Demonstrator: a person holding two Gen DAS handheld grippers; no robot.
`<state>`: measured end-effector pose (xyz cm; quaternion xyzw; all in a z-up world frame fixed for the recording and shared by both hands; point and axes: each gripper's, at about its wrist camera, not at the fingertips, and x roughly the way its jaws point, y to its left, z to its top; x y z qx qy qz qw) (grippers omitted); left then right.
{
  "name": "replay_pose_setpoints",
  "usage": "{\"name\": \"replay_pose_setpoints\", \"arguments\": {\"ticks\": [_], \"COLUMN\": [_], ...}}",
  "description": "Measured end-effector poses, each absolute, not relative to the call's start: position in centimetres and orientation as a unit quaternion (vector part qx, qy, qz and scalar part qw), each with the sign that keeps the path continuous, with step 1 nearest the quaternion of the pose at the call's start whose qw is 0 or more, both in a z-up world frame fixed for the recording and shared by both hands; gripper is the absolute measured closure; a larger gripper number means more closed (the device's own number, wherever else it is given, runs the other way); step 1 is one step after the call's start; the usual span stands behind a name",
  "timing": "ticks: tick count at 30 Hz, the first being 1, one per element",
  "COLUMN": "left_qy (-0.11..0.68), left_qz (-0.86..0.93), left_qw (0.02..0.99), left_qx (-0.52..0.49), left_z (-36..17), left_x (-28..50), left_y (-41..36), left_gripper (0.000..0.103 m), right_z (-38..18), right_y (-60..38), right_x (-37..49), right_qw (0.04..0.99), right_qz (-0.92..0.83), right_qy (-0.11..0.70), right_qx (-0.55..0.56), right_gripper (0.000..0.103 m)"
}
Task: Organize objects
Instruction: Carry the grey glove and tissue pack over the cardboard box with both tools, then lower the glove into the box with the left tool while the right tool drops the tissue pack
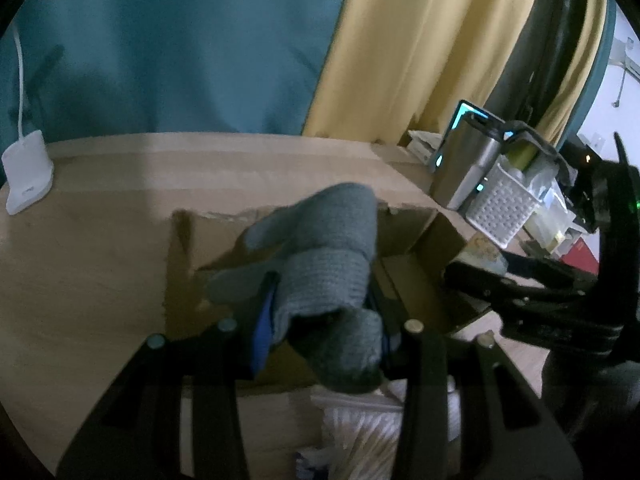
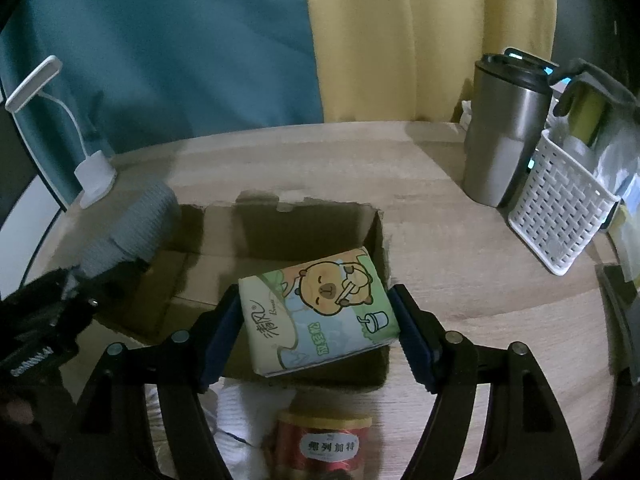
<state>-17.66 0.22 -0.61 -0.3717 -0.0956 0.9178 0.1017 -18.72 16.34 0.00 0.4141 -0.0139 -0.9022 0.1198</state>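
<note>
An open cardboard box lies on the wooden table; it also shows in the left wrist view. My left gripper is shut on a grey knitted glove and holds it over the box's left side. The glove also shows at the left of the right wrist view. My right gripper is shut on a tissue pack printed with a cartoon capybara, held over the box's right side. The right gripper's arm shows at the right of the left wrist view.
A steel tumbler and a white lattice basket stand at the back right. A white lamp base stands at the back left. A red can and white cloth lie near the front edge. Curtains hang behind the table.
</note>
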Motion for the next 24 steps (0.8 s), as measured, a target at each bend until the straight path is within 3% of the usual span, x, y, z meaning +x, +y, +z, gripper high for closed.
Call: {"name": "replay_pose_setpoints", "arguments": {"ticks": [2,24], "left_qy": [-0.093,-0.089], "left_qz": [0.916,0.889], "left_qw": [0.1,0.069], "left_qx": [-0.378,-0.445], "left_z": [-0.9,-3.5], "left_x": [-17.9,-21.2], "left_y": [0.7,4.9], "left_gripper": [0.061,0.06], "right_z": [0.1,-1.6], "right_y": [16.5,20.6], "right_x": [-18.6,-20.9], "right_qw": [0.123,0.134], "right_qz": [-0.903,-0.902], "right_qy": [-0.014,-0.022], "right_qx": [0.412,0.41], "right_gripper": [0.015,0.015]}}
